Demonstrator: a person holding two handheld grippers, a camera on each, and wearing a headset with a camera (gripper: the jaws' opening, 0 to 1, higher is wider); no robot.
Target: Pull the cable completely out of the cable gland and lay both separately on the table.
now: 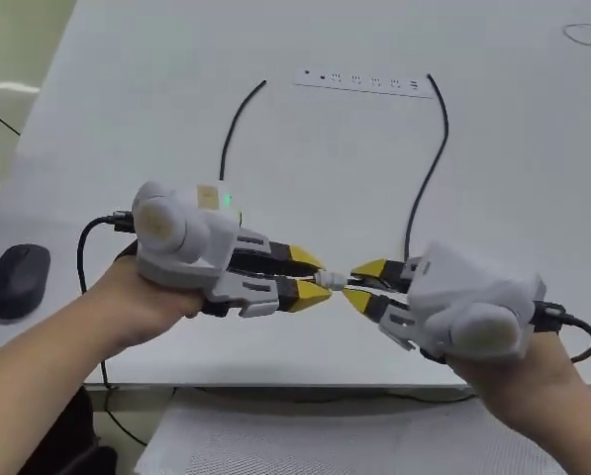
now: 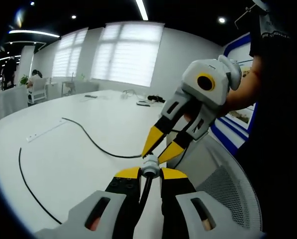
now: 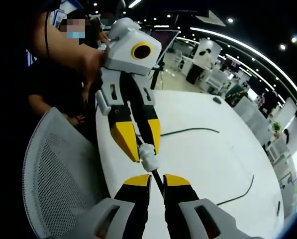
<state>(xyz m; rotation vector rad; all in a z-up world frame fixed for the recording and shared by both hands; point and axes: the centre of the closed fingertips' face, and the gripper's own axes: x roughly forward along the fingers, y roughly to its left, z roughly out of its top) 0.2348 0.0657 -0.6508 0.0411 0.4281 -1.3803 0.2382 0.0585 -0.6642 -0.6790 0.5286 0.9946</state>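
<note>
A small white cable gland point(image 1: 327, 281) hangs in the air above the table's near edge, between the two grippers. My left gripper point(image 1: 315, 278) is shut on the gland point(image 2: 149, 164), its yellow tips pinching it. Tip to tip with it, my right gripper point(image 1: 360, 283) is shut on the black cable point(image 3: 156, 174) just behind the gland point(image 3: 147, 153). The cable point(image 1: 429, 178) trails away over the white table point(image 1: 305, 148) toward the far side. In the left gripper view, the right gripper point(image 2: 156, 152) reaches in from the right and meets the gland.
A second black cable point(image 1: 238, 124) lies on the table behind the left gripper. A white power strip point(image 1: 366, 83) lies at the far side, a dark mouse point(image 1: 18, 280) at the left edge. A mesh chair seat point(image 1: 305, 435) sits below the table's near edge.
</note>
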